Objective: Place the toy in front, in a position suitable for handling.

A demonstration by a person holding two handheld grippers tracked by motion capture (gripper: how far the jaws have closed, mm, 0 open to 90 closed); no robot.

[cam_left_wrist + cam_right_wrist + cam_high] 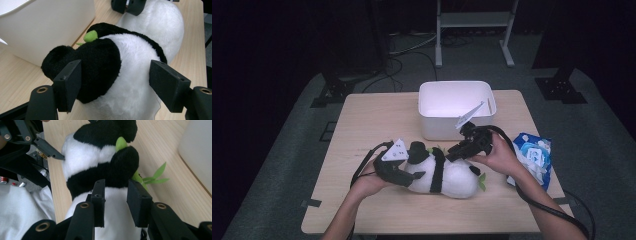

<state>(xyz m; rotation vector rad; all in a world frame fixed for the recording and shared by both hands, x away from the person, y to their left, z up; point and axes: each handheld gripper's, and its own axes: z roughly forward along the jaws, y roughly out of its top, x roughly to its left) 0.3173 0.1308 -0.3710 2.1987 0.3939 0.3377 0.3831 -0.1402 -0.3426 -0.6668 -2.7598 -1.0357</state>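
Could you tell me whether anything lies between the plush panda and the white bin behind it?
Nothing visible does. The plush panda lies on the table just in front of the white bin, with bare wood between them; the bin is open-topped.

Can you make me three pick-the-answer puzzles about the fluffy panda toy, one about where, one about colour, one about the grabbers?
1. Where does the black-and-white plush panda toy lie?
A. on the light wooden table
B. inside the white plastic bin
C. on the grey floor

2. What colour are the small felt leaves on the panda?
A. red
B. green
C. blue

3. How does the left gripper stand?
A. shut on a spoon
B. open, its jaws either side of the panda
C. pointing into the bin

Answers: 1 A, the high view shows it on the tabletop before the bin. 2 B, the right gripper view shows green leaves. 3 B, the left gripper view shows the right-hand jaw clear of the fur.
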